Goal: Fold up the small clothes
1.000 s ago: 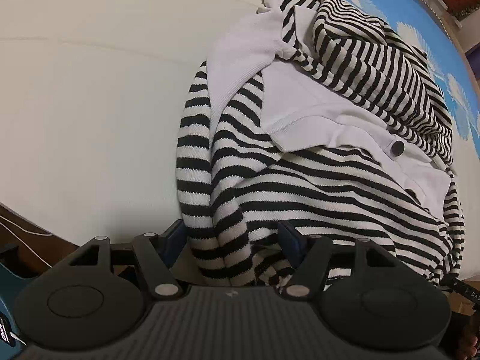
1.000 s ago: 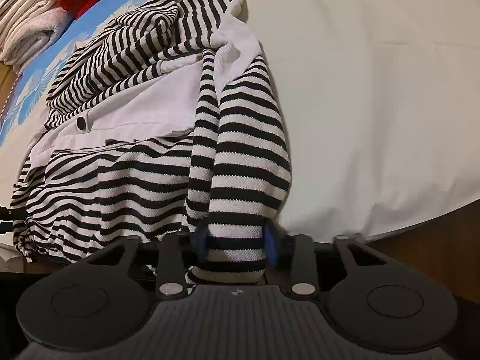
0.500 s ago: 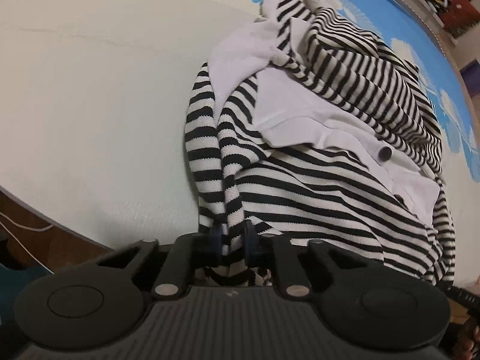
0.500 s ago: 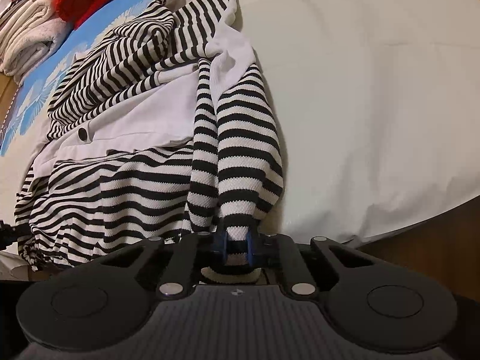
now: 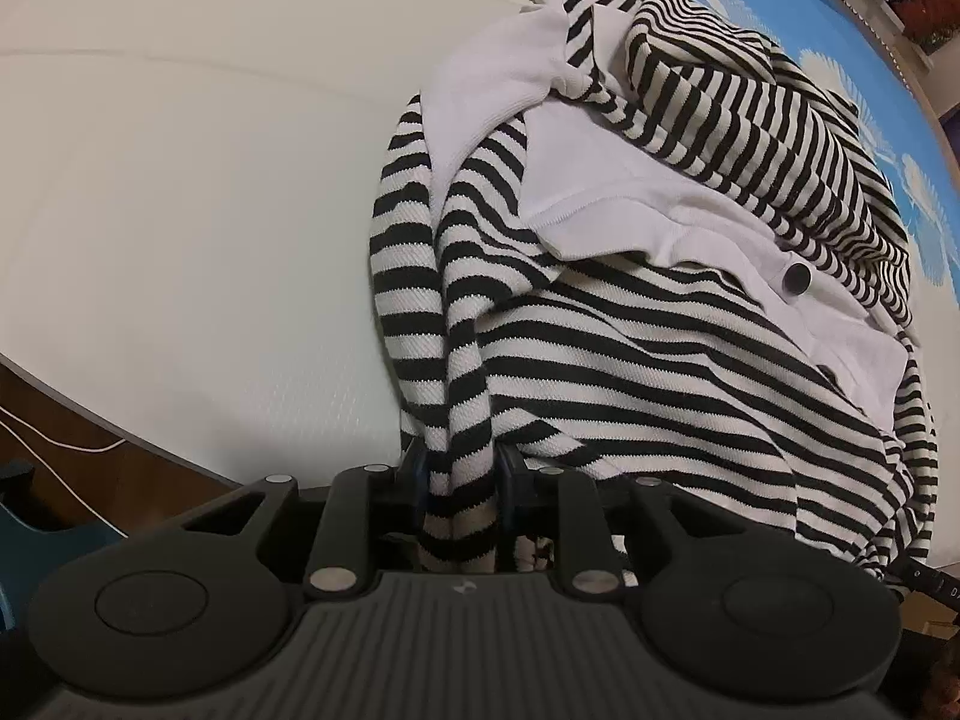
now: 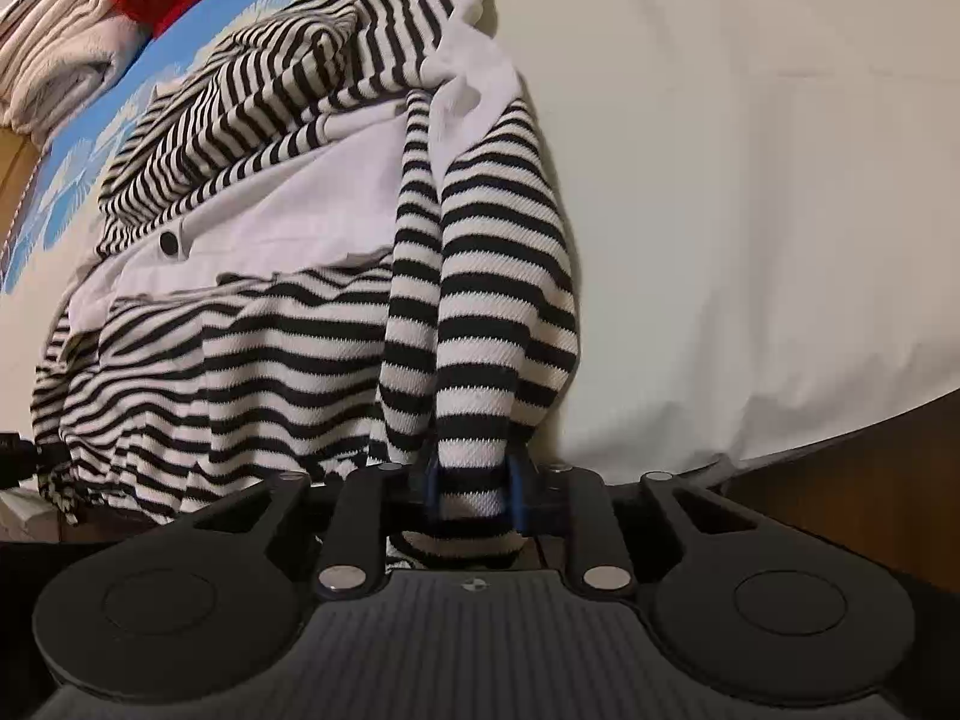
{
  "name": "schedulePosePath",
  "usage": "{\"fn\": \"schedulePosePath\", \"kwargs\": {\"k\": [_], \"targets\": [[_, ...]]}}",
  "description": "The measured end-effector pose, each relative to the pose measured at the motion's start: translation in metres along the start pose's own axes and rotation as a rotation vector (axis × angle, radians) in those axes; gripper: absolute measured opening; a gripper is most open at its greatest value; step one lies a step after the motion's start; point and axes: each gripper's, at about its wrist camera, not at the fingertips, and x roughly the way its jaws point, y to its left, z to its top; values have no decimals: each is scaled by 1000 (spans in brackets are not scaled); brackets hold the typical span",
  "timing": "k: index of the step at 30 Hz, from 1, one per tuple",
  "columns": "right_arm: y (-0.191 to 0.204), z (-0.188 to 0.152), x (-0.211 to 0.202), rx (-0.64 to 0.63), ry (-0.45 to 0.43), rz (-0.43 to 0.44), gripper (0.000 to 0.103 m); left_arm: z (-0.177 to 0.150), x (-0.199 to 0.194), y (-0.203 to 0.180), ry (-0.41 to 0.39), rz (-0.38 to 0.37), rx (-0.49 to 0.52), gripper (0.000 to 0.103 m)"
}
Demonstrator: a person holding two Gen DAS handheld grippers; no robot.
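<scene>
Since a second ago both grippers have gone from standing wide around the near hem to pinching it, and the fabric between them now bunches into tight striped ropes. The striped top [image 5: 630, 372] lies on the cream bedsheet [image 5: 180, 210] near its front edge, long axis running away from the grippers, collar end far and hem end near. Its white placket with the dark button [image 5: 798, 279] faces up, and a sleeve is heaped across the upper part. The left gripper [image 5: 462, 480] is clenched on one hem corner, the right gripper [image 6: 471, 480] on the other. I judge folding barely begun: the garment is still rumpled, no clean fold made. Folded pale towels [image 6: 54, 60] sit at the far left
</scene>
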Motion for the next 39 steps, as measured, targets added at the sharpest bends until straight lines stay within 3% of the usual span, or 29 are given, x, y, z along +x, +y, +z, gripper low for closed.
{"fn": "schedulePosePath", "kwargs": {"k": [7, 12, 14, 18, 25, 31, 34, 39], "targets": [[1, 0, 2, -19, 4, -10, 22, 0, 1, -3, -8, 4, 23, 18], [0, 1, -1, -22, -17, -12, 5, 0, -2, -5, -31, -16, 35, 9], [-2, 5, -7, -7, -54, 10, 3, -2, -7, -9, -48, -29, 42, 8], [-12, 23, -42, 34, -172, 83, 2, -10, -37, -38, -105, -38, 165, 7], [-46, 49, -136, 101, -323, 212, 2, -29, -124, -49, -259, -141, 211, 7], [-48, 14, -200, 38, -340, 224, 1, -54, -192, -21, -322, -240, 206, 7], [-50, -8, -215, 30, -322, 229, 1, -62, -193, -12, -298, -239, 196, 7], [-58, -28, -208, 108, -277, 234, 1, -59, -177, -7, -263, -250, 181, 7]]}}
